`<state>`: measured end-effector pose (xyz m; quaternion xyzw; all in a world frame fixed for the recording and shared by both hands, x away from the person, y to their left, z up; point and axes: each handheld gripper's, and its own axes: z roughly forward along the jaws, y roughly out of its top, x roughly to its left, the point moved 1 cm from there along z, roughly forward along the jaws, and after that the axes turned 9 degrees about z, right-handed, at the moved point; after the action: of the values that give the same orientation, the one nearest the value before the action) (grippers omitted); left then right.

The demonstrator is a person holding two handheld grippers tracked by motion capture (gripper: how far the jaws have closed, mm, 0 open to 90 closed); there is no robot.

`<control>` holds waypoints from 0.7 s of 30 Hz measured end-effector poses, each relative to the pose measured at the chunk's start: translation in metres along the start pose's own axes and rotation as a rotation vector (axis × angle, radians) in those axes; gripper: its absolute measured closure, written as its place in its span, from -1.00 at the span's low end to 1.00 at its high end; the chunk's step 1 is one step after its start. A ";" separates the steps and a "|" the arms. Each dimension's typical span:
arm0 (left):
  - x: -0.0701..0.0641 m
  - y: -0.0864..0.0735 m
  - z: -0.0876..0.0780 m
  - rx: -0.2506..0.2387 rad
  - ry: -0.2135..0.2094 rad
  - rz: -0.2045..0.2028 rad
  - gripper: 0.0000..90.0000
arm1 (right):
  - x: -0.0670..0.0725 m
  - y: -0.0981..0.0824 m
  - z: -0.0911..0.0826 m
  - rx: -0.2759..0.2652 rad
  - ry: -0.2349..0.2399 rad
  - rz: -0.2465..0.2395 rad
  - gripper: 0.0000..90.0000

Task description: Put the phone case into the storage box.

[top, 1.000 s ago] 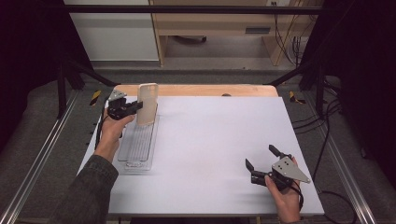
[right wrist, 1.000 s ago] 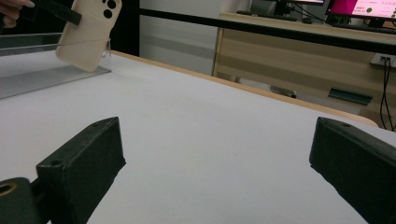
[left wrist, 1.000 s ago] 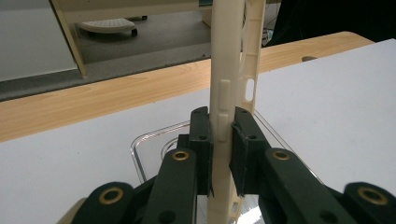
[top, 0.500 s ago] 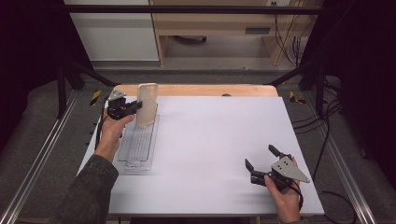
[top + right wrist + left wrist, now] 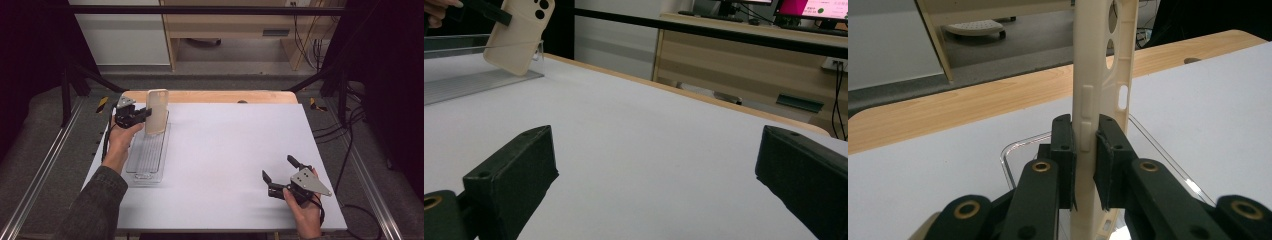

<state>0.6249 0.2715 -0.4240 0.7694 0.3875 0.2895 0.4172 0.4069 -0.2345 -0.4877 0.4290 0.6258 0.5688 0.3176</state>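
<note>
Tabletop unchanged: phone case (image 5: 156,111) in left tongs (image 5: 145,114).

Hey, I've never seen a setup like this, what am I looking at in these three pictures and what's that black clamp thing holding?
There is no robot here: a person holds a hand-operated claw in each hand at a white table. The high view looks down from above the person's side. The other two pictures come from small cameras riding on each claw, looking along its black jaws. The left claw is clamped on the edge of a cream phone case, holding it upright over a clear plastic tray at the table's left side. In the left gripper view the jaws press on both sides of the case. The right claw rests near the table's front right corner, jaws wide apart and holding nothing.
</note>
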 end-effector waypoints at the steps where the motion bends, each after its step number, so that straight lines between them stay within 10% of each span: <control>1: 0.000 0.000 0.000 0.000 -0.002 -0.003 0.76 | -0.001 0.000 0.000 -0.003 -0.003 0.006 -0.93; 21: 0.001 0.000 0.001 -0.004 0.009 -0.012 0.76 | 0.002 0.000 0.001 0.003 0.001 -0.002 -0.94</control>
<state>0.6258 0.2719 -0.4244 0.7648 0.3936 0.2912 0.4188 0.4072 -0.2327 -0.4875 0.4282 0.6272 0.5679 0.3173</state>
